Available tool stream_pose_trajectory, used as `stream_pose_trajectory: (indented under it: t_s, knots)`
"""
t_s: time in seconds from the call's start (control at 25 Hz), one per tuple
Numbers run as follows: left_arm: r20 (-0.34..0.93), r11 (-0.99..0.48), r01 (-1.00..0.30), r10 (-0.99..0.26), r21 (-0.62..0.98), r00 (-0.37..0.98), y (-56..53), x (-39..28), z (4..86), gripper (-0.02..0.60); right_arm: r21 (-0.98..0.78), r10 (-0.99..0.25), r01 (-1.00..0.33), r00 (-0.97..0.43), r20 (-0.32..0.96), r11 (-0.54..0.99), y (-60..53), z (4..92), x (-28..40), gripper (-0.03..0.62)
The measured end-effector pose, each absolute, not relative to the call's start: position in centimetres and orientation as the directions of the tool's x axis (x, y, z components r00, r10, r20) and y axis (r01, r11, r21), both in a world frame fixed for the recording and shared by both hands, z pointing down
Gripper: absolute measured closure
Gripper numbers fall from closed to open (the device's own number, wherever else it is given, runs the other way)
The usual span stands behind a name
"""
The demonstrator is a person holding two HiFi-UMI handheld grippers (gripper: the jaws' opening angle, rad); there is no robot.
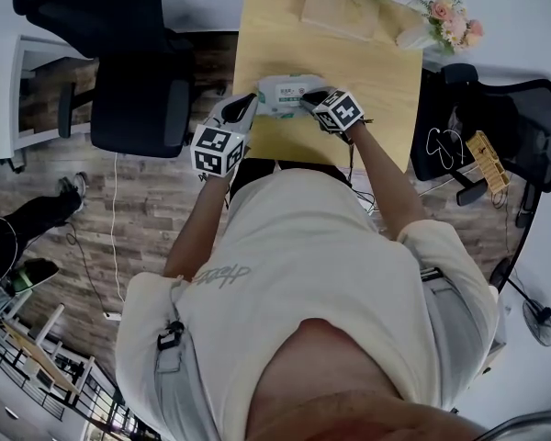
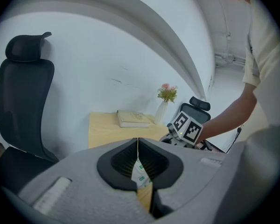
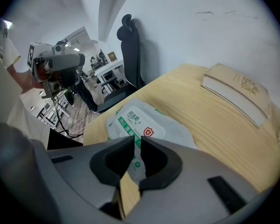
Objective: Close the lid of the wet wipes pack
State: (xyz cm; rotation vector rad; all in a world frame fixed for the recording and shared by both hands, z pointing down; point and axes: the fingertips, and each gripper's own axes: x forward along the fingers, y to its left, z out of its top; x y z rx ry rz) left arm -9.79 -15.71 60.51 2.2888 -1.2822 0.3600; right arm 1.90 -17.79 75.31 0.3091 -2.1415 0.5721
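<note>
In the head view, the left gripper (image 1: 248, 107) sits at the left end of the pack (image 1: 285, 92), which lies on the table (image 1: 376, 72). Its own view adds that the jaws are closed tip to tip with a sliver of pack showing under them, though a pinch cannot be told. Only the right gripper view shows the lid (image 3: 139, 122) lying flat on the pack. The right gripper (image 1: 317, 101) is at the pack's right end, its jaws all but closed, leaving a slit with pack showing through.
</note>
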Motion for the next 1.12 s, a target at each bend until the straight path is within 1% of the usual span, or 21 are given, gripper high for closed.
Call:
stream_pose_trajectory:
  t_s: [0.04, 0.12, 0.28, 0.48, 0.64, 0.8, 1.12]
  knots:
    - [0.45, -0.442, -0.851, -0.722, 0.286, 0.526, -15.7, -9.8, 60.5, 0.565, -0.277, -0.024, -0.426, -0.579, 0.815, 0.861, -18.0, 75.4, 1.9, 0.55]
    - [0.451, -0.442, -0.85, -0.721, 0.285, 0.526, -15.7, -9.9, 60.6, 0.565, -0.257, -0.048, -0.452, -0.56, 0.827, 0.854, -18.2, 75.6, 2.0, 0.585]
    - [0.451, -0.438, -0.851, -0.722, 0.29, 0.525, -15.6, -10.1, 60.8, 0.565, -0.249, -0.075, -0.495, -0.545, 0.835, 0.832, -18.3, 75.8, 2.0, 0.586]
    - [0.443, -0.437, -0.85, -0.726, 0.293, 0.526, -15.6, -10.0, 60.6, 0.565, -0.234, -0.079, -0.51, -0.52, 0.851, 0.828, -18.3, 75.6, 2.1, 0.588]
    - [0.439, -0.434, -0.851, -0.729, 0.295, 0.524, -15.8, -10.3, 60.7, 0.565, -0.214, -0.085, -0.501, -0.509, 0.857, 0.838, -18.4, 75.2, 1.6, 0.591]
    - [0.436, -0.426, -0.853, -0.734, 0.301, 0.521, -15.8, -10.8, 60.9, 0.565, -0.23, -0.082, -0.492, -0.533, 0.842, 0.839, -18.6, 74.2, 0.4, 0.591]
    - [0.432, -0.408, -0.858, -0.744, 0.311, 0.51, -15.6, -11.6, 61.2, 0.565, -0.255, -0.042, -0.459, -0.543, 0.839, 0.851, -18.3, 74.1, -1.4, 0.591]
